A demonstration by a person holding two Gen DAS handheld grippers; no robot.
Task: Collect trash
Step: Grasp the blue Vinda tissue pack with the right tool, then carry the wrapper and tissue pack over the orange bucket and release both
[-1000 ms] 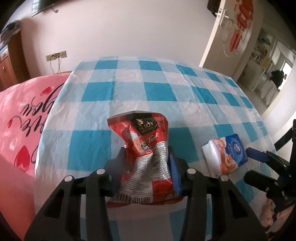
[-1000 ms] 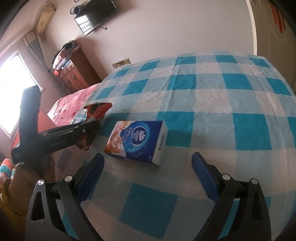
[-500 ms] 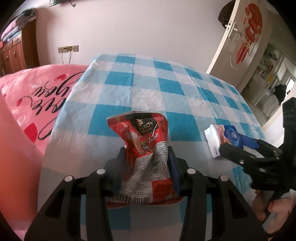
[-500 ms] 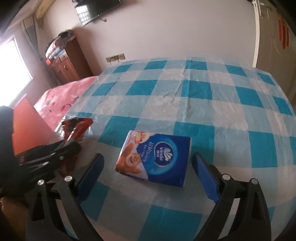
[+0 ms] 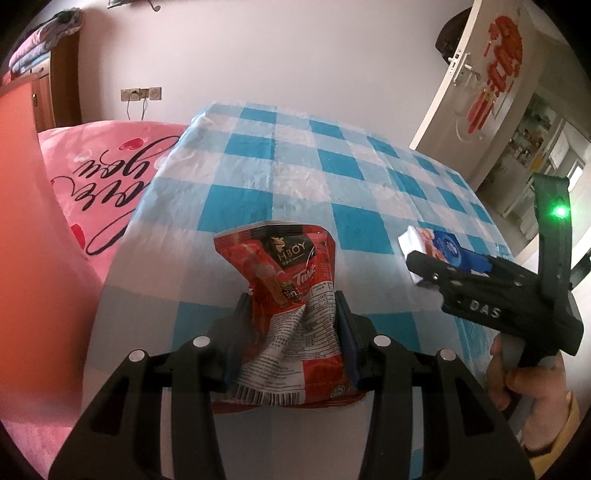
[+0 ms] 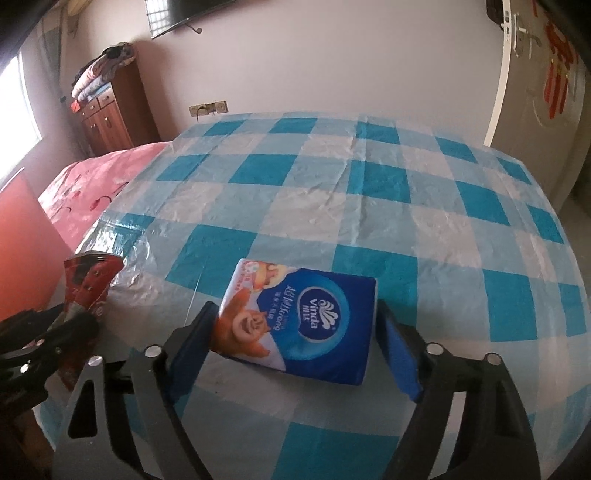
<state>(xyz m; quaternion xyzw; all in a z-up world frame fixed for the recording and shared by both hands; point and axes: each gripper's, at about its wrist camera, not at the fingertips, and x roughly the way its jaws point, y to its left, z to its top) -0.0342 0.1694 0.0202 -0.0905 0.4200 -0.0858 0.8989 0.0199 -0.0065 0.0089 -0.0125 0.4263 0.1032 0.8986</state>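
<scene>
My left gripper (image 5: pixel 291 317) is clenched on the red snack bag (image 5: pixel 291 314), held above the desk (image 6: pixel 369 206). My right gripper (image 6: pixel 295 332) is spread around the tissue pack (image 6: pixel 299 317) lying there, not yet squeezing. I should close evenly on its short sides, then lift straight.

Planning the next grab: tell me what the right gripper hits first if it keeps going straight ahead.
The blue tissue pack: it already lies between the open fingers of the right gripper, on the checked tablecloth. Beyond it, the cloth looks bare.

a home bedroom: pink bedspread (image 5: pixel 110 177), wooden dresser (image 6: pixel 110 114), wall-mounted tv (image 6: pixel 184 14)
</scene>
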